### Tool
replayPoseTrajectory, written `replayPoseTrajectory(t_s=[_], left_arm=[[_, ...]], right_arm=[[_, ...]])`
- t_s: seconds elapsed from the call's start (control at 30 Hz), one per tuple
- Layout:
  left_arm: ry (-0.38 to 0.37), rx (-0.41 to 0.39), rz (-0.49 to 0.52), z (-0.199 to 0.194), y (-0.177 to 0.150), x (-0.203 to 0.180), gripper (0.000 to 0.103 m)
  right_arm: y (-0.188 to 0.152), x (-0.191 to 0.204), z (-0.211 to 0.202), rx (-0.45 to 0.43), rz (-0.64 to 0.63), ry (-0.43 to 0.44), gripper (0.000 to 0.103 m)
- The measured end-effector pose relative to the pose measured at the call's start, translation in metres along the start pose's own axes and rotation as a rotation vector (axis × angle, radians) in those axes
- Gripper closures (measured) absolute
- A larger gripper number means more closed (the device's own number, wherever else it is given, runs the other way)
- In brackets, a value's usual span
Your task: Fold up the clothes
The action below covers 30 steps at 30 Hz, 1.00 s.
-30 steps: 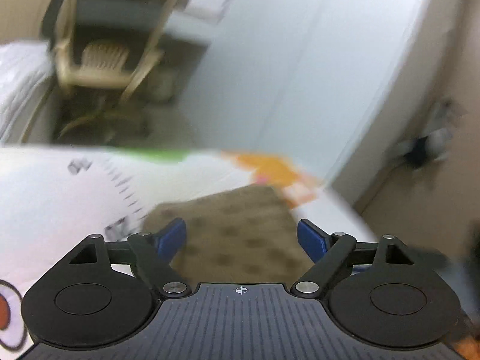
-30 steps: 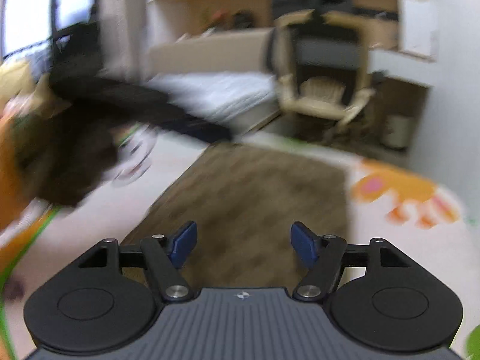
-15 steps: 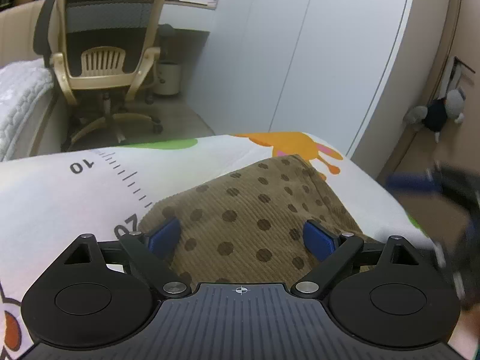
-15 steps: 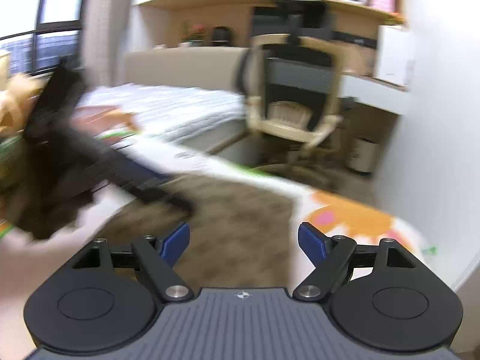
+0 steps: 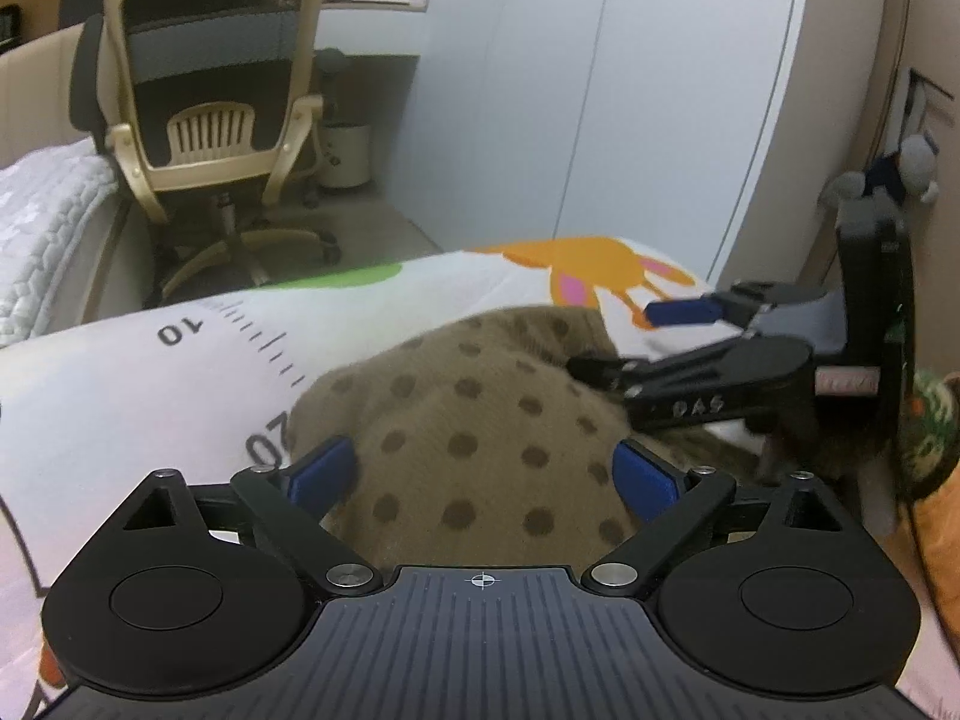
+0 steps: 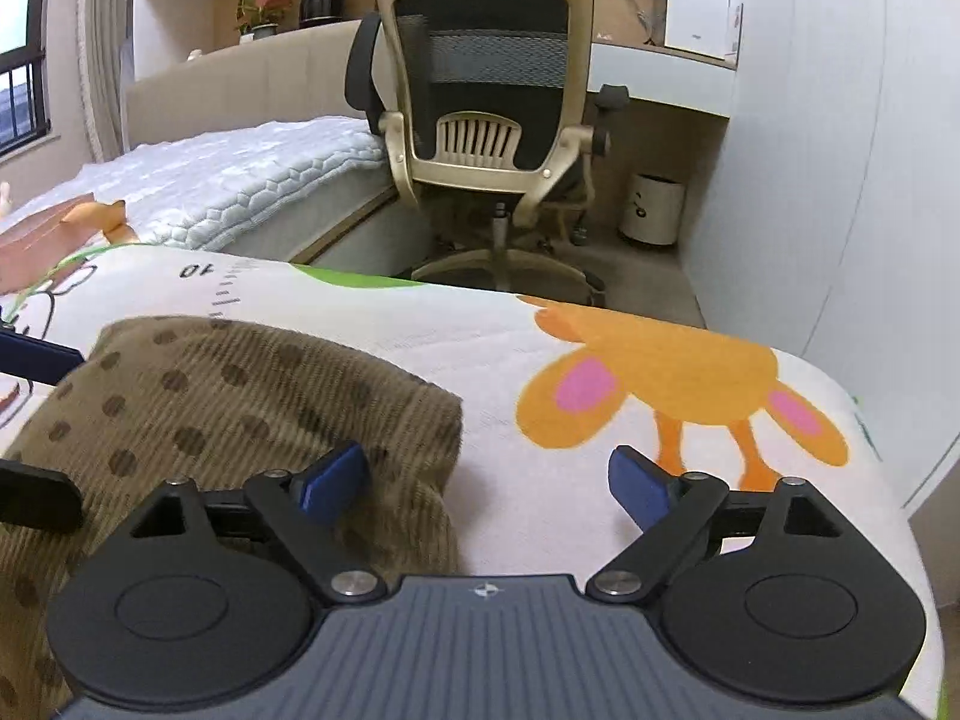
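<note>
Your left gripper [image 5: 483, 474] hangs wide open over the bunched brown dotted cloth [image 5: 480, 420] on the printed mat [image 5: 150, 372], holding nothing. Your right gripper [image 6: 486, 480] is wide open too, straddling the cloth's right edge [image 6: 444, 420]. How folded it is, you can't tell; any pinch needs a clean edge.

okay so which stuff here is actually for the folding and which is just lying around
For the job: brown dotted garment, left tongs, right tongs.
Lying about: office chair, white bin, plush toy, cartoon-print mat underneath.
</note>
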<state>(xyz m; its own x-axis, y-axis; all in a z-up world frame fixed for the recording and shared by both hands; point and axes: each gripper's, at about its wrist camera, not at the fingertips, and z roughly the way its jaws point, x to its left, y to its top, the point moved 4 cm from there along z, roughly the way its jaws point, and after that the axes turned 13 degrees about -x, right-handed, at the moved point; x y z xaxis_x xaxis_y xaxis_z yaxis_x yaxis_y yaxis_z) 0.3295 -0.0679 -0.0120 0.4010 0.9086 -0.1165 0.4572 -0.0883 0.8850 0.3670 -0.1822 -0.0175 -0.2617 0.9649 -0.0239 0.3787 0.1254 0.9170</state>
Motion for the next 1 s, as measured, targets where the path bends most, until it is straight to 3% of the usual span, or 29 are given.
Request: replayPoseTrajectory(t_s=[0.1,0.2,0.3,0.47,0.6,0.73,0.83,1.0], left_arm=[[0.002,0.0,-0.014,0.001,-0.002,0.004,0.004],[-0.002,0.0,-0.015,0.002,-0.002,0.006,0.004],[0.001,-0.003,-0.014,0.004,-0.003,0.006,0.003],[0.008,0.004,-0.017,0.001,-0.003,0.006,0.002],[-0.029,0.023,-0.206,-0.017,-0.015,0.027,0.002],[-0.135,0.064,-0.454,-0.018,-0.041,0.042,0.002],[-0.217,0.027,-0.523,-0.01,-0.046,0.038,0.002],[-0.299,-0.044,-0.639,-0.018,-0.039,0.061,0.002]], right_arm=[[0.003,0.001,-0.014,-0.017,-0.01,-0.015,0.015],[0.009,0.01,-0.041,-0.066,-0.017,0.057,0.015],[0.004,0.02,-0.053,-0.057,-0.051,0.101,0.015],[-0.022,0.022,-0.039,-0.019,-0.105,0.038,0.008],[-0.018,0.022,-0.051,-0.019,-0.11,0.022,0.008],[-0.023,0.028,-0.077,-0.017,-0.057,0.106,0.008],[-0.033,0.042,-0.081,-0.024,-0.148,0.08,0.008],[-0.016,0.085,-0.067,-0.05,-0.211,0.131,0.01]])
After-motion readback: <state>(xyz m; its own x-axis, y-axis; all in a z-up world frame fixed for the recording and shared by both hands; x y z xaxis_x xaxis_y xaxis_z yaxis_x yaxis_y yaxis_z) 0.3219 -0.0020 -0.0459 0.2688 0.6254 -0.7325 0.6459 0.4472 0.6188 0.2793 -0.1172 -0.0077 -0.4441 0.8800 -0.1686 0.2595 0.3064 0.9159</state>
